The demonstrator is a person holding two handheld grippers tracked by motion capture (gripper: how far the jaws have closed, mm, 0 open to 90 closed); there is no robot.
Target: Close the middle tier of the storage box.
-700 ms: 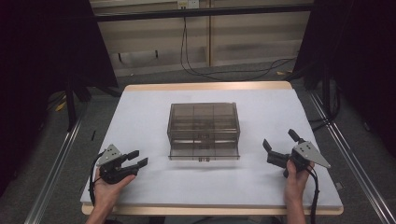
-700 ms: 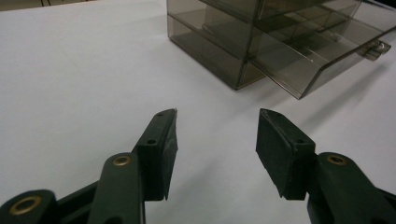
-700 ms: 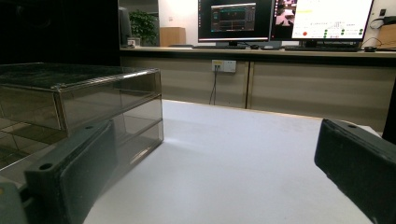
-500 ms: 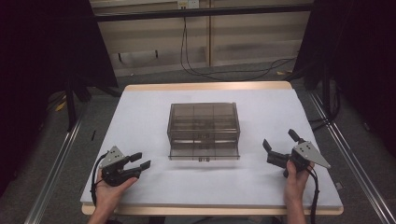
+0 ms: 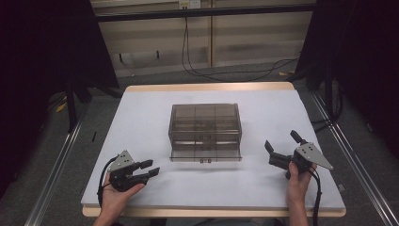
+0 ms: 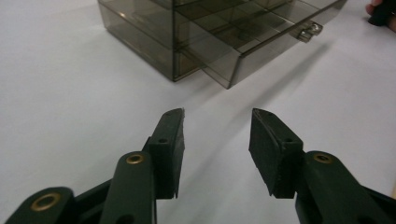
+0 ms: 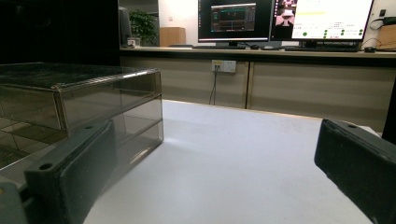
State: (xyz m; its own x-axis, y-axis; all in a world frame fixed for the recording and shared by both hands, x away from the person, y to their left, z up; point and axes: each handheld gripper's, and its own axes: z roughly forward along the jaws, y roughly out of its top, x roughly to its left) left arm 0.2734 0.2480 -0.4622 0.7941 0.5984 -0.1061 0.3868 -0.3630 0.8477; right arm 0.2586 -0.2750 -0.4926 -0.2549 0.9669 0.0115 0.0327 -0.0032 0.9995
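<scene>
Left gripper (image 5: 146, 169) has slid a little toward the near edge and outward since the earlier frames, jaws parted and empty, resting low over the white table (image 5: 141, 117). Right gripper (image 5: 282, 148) looks unchanged, held by the right hand (image 5: 297, 181) at the near right, jaws spread wide with nothing between them.

Smoky clear plastic drawer box (image 5: 205, 127) sits mid-table, between the 2 grippers and well apart from both. Its lower drawer (image 5: 205, 153) is pulled partly out toward the person, with a small clear handle tab (image 5: 204, 161) at front centre. Dividers show through the top, maybe 3 columns; contents too dim to tell.

Handling guess: light, rigid, thin-walled acrylic or similar, smooth and slippery, likely to skid on the table if pushed from 1 side, and could crack under a hard pinch. Best hold is probably the handle tab (image 6: 309, 30) for moving the drawer, with the other gripper bracing the box body at a side wall or top edge so it stays put. Left gripper view shows the open drawer corner (image 6: 231, 70) nearest its jaws; right gripper view shows the box's side (image 7: 112, 107) close by its left jaw, not touching.
</scene>
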